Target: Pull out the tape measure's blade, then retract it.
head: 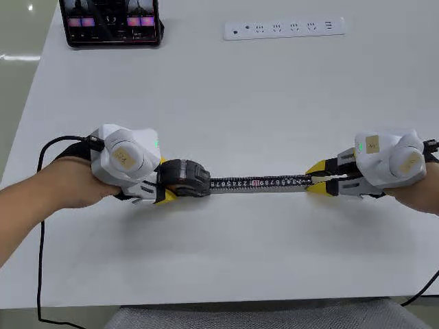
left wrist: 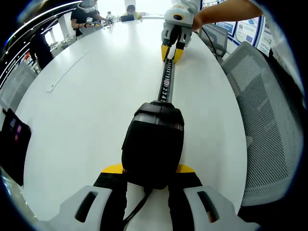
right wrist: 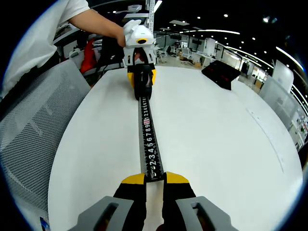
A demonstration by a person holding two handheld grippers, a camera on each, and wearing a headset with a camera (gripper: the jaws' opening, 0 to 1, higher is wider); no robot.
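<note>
The tape measure (head: 206, 181) lies across the white table (head: 240, 103) with its black case (left wrist: 153, 144) clamped between the yellow-tipped jaws of the left gripper (left wrist: 149, 168), which close on the case's two flanks from behind. Out of the front of the case runs the blade (head: 259, 183) in a straight line, dark with white numerals. In the right gripper view the figures 2 to 9 can be read along it, followed by a reddish mark closer to the case. At the end of the blade farthest from the case, the right gripper (right wrist: 155, 179) has its jaws drawn narrow and pinched on the tip, so the two grippers face one another along the strip, well apart. The left hand (head: 72, 181) wraps the white body of the gripper just behind the case, and a black cable (head: 41, 205) loops away from it over the table's near edge. The right hand (head: 418, 192) holds the other gripper beyond the blade's far end. On the far side of the table from the case lie two things: a dark console (head: 113, 22) with pink-lit panels, roughly straight beyond the case, and a white power strip (head: 285, 28), beyond the middle of the blade. On the person's side of the case, a grey mesh chair (left wrist: 269, 120) stands against the table's edge.
</note>
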